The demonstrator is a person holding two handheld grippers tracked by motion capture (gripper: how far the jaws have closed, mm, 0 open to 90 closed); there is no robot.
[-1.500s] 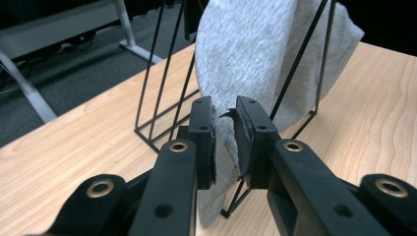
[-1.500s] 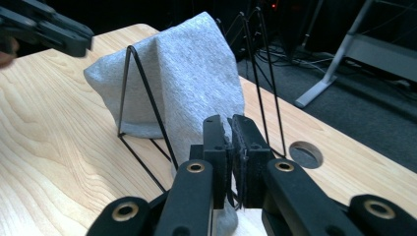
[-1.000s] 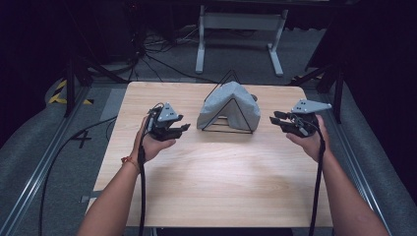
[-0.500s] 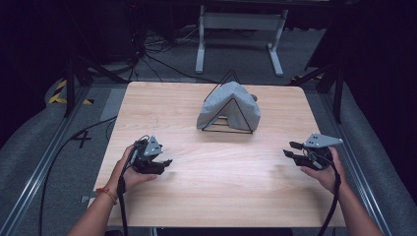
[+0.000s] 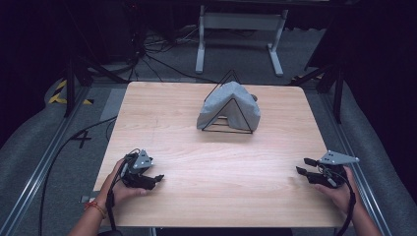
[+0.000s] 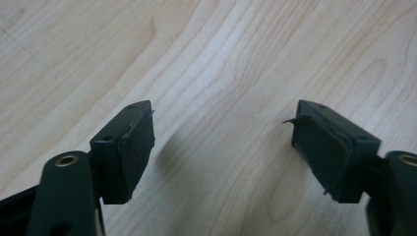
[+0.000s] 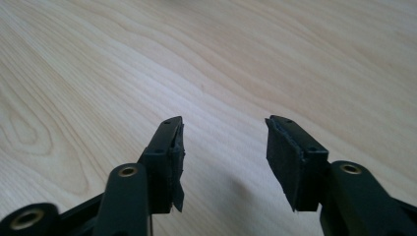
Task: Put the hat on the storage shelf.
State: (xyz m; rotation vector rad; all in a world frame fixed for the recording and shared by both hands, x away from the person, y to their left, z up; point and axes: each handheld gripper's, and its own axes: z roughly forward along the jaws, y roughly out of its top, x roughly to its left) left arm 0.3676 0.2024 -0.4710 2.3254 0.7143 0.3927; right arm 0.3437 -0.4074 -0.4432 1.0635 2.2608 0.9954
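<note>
on the pale wooden table (image 5: 216, 162), towards its far edge and about midway across, we see a grey cloth draped over a black wire frame shaped like a small tent (image 5: 229, 109), its triangular front facing us and a thin wire peak poking out above the fabric. it stands well apart from both grippers, which sit near the table's near edge. at the near left corner we hold the left black two-jaw gripper (image 5: 156, 179) in our left hand (image 5: 120, 184), with its grey three-cornered plate on top and its jaws pointing towards the table's middle; a black cable trails from it down past the wrist, where a thin band shows. in the left gripper view its jaws stand wide apart over bare wood grain, the black pads (image 6: 135, 147) facing each other with nothing between them, and a soft shadow lies on the wood beside the left jaw. at the near right edge we hold the right black two-jaw gripper (image 5: 304, 166) in our right hand (image 5: 339, 189), also topped by a grey plate, jaws pointing leftwards across the table. in the right gripper view its jaws are parted, less widely than the left pair, with only bare wood between the pads (image 7: 287, 162). beyond the table we see a dark floor with cables and a white stand (image 5: 238, 29).
</note>
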